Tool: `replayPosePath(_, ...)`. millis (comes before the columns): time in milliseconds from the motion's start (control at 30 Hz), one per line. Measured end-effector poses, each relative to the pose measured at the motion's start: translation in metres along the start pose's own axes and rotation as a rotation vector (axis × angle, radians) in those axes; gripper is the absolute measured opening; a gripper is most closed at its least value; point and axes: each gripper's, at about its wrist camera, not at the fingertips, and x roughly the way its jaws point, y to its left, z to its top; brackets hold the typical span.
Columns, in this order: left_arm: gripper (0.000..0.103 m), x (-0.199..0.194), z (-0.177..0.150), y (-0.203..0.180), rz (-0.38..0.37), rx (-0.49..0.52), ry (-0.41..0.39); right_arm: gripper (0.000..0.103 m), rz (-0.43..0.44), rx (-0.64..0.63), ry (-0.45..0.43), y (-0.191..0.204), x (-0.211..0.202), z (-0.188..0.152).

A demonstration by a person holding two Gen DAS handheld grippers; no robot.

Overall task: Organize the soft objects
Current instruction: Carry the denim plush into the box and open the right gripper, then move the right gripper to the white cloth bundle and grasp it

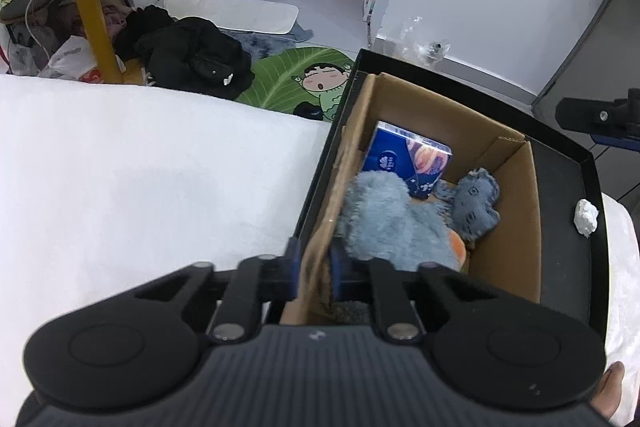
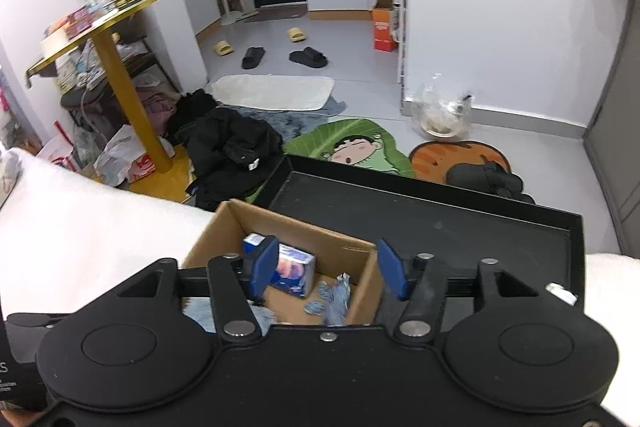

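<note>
I had the left gripper (image 1: 314, 275) pinched on the near wall of the cardboard box (image 1: 516, 211), one blue pad outside and one inside, closed down to the thickness of the card. My guess is that this grip was there to steady the box while things went into it, since a light carton on soft bedding would slide otherwise. The box sat in the left end of a black tray (image 1: 568, 187), which rested on the white bed (image 1: 140, 167) near its far edge.

Inside the box lay the soft things: a large blue plush toy (image 1: 388, 219) against the near-left corner, a smaller grey-blue plush (image 1: 476, 203) toward the right wall, and a blue tissue pack (image 1: 408, 159) standing against the far wall. A crumpled white tissue (image 1: 586, 217) lay by the tray's right rim, outside the box.

The right gripper (image 2: 326, 269) hovered above the box with its jaws spread wide and nothing between them. I judged the crumpled tissue the likeliest thing left to gather, if it belonged with the rest.
</note>
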Motion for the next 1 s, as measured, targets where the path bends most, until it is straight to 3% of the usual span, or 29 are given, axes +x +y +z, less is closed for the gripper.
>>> replayPosePath(67, 0.011, -0.001, -0.001, -0.001, 0.004, 0.006, -0.004, 0.064, -0.016, 0.008, -0.002, -0.006, -0.001, -0.002)
replayPosePath(567, 0.011, -0.005, 0.001, -0.008, 0.027, 0.002, -0.017, 0.076, -0.071, 0.002, 0.003, -0.047, -0.007, -0.02)
replayPosePath(767, 0.019, -0.01, 0.0, -0.02, 0.054, 0.045, -0.04, 0.078, -0.084, -0.003, 0.018, -0.071, -0.006, -0.03)
replayPosePath(1000, 0.034, -0.011, 0.0, -0.029, 0.093, 0.073, -0.048, 0.082, -0.103, -0.018, 0.006, -0.096, -0.007, -0.033)
